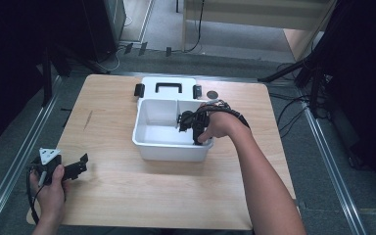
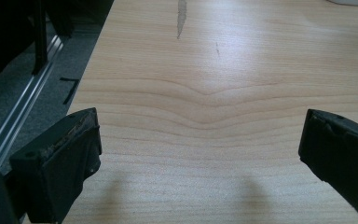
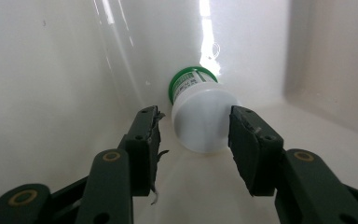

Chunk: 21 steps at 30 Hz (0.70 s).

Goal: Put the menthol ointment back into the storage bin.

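In the right compartment of the white box (image 1: 152, 147) on the desk (image 1: 127, 186), a small bottle (image 3: 200, 116) lies on its side between the spread jaws of our right hand-held gripper (image 3: 194, 140). Being round, it may roll away when squeezed. Our left hand-held gripper (image 2: 200, 149) rests open, empty.

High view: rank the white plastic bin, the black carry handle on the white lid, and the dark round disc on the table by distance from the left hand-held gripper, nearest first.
1. White plastic bin, table centre.
2. Black carry handle, on the lid behind the bin.
3. Dark round disc, far right of the lid.
Measured from the left hand-held gripper.
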Each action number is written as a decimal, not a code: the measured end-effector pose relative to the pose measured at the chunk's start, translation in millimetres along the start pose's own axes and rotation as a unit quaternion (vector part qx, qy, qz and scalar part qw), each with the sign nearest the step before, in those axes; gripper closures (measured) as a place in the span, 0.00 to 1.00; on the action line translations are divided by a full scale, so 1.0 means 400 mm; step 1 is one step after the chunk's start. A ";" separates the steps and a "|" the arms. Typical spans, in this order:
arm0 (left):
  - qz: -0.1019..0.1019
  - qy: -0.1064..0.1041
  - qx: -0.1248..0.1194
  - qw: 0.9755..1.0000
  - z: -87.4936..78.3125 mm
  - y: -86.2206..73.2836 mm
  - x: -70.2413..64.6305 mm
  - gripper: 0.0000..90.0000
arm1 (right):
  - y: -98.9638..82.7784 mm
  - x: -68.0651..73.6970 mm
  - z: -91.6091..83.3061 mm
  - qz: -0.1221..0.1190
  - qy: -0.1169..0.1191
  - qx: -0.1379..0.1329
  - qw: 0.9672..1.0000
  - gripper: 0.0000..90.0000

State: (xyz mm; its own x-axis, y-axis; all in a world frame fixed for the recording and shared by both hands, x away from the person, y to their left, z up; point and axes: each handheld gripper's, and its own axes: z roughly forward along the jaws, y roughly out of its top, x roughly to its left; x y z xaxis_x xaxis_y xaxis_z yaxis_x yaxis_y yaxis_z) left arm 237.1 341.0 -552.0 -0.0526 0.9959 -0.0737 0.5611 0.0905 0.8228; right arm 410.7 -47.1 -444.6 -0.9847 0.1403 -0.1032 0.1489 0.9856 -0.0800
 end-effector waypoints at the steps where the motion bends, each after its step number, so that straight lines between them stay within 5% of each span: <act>1: 0.000 0.000 0.000 1.000 0.000 0.000 0.000 0.00 | -0.001 0.000 -0.002 -0.001 0.000 -0.001 1.000 0.59; 21: 0.001 0.000 0.000 1.000 0.000 0.000 0.000 0.00 | -0.076 -0.016 -0.151 0.050 -0.024 -0.075 0.996 0.47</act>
State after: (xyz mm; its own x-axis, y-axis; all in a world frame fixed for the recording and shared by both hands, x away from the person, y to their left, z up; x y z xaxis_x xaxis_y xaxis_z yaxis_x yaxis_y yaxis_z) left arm 237.2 340.9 -552.0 -0.0522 0.9960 -0.0722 0.5609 0.0891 0.8231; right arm 406.8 -72.5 -381.8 -0.9600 0.2366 -0.1498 0.2264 0.9706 0.0816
